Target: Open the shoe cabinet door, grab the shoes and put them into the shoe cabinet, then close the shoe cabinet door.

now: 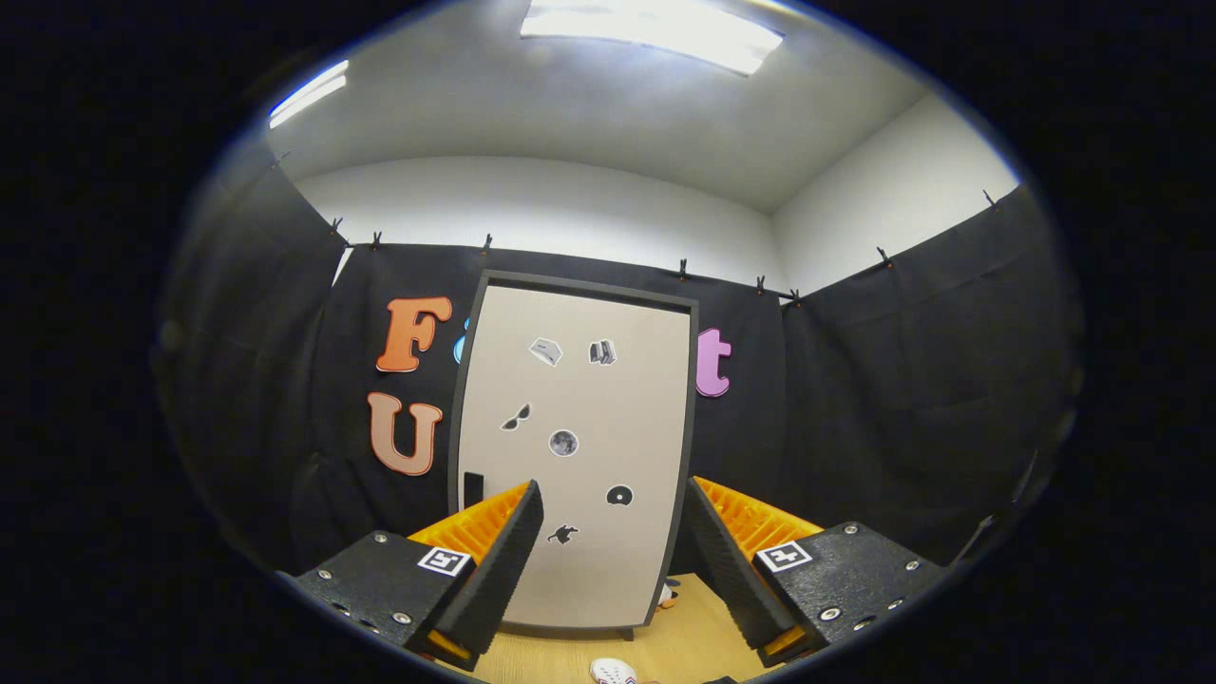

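Note:
The shoe cabinet point(575, 456) stands upright against the black cloth wall, beyond my fingers. Its beige door is closed, set in a dark frame and dotted with several small stickers. A dark handle point(472, 488) sits low on the door's left edge, just above my left fingertip. My gripper point(613, 518) is open, fingers spread wide with nothing between them, aimed at the lower part of the door. A white shoe point(614, 672) lies on the wooden floor below and between the fingers. Part of another shoe point(669, 596) peeks out at the cabinet's lower right corner.
Black cloth walls close in the booth on the left, back and right. The light wooden floor point(689, 641) runs from the cabinet's base toward me. A white ceiling with light panels is overhead.

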{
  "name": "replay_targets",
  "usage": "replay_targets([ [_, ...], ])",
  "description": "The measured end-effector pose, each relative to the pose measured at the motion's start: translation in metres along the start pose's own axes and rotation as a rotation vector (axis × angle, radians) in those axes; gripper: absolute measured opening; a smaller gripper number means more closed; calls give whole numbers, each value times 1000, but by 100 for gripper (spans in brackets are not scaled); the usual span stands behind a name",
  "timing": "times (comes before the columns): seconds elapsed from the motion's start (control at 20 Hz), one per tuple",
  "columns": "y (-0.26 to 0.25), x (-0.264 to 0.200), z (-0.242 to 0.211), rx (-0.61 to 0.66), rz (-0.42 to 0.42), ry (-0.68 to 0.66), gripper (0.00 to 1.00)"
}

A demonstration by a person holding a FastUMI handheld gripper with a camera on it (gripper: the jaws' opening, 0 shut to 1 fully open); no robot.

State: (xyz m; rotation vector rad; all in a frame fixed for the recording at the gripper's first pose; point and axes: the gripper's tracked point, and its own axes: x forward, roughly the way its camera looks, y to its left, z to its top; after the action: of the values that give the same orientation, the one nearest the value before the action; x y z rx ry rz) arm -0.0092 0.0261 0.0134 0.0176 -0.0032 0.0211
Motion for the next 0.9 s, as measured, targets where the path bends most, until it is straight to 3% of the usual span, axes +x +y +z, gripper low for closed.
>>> replay_targets([
  [0.3,30,22,-25,25,50,47,94],
  [0.9,146,103,-81,70,211,148,94],
])
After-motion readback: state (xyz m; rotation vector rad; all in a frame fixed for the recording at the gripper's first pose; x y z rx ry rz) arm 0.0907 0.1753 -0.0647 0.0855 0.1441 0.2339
